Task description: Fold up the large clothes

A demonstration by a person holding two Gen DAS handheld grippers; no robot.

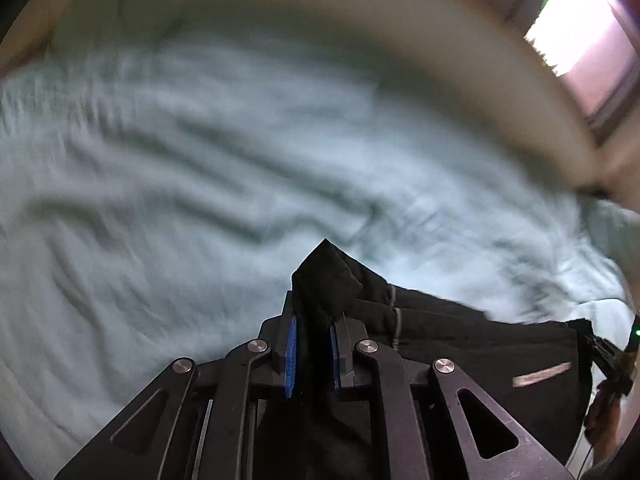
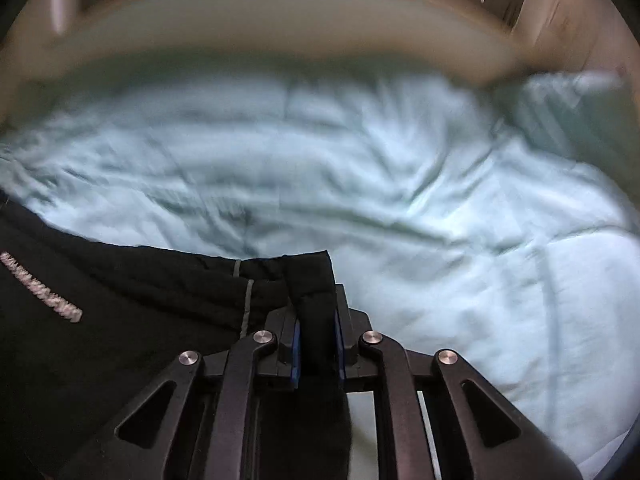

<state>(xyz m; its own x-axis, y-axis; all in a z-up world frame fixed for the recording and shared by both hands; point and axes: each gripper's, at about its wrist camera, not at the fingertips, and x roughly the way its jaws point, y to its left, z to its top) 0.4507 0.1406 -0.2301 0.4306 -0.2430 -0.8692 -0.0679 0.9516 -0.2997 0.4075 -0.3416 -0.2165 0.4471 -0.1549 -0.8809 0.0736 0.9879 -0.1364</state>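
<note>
Two grippers (image 1: pixel 314 344) (image 2: pixel 318 344) clamp black garment (image 1: pixel 460 344) stretched sideways.

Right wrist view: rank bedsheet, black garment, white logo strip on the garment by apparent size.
1. bedsheet
2. black garment, though nearness to the camera inflates it
3. white logo strip

Bed (image 1: pixel 200 160) under rumpled pale-green sheet (image 2: pixel 440 220); beige headboard (image 2: pixel 280 36) behind; bright window (image 1: pixel 576 28) upper right.

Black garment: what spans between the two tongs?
Only the black garment, pinched by left tongs and right tongs, over the blue sheet; both wrist views.
</note>
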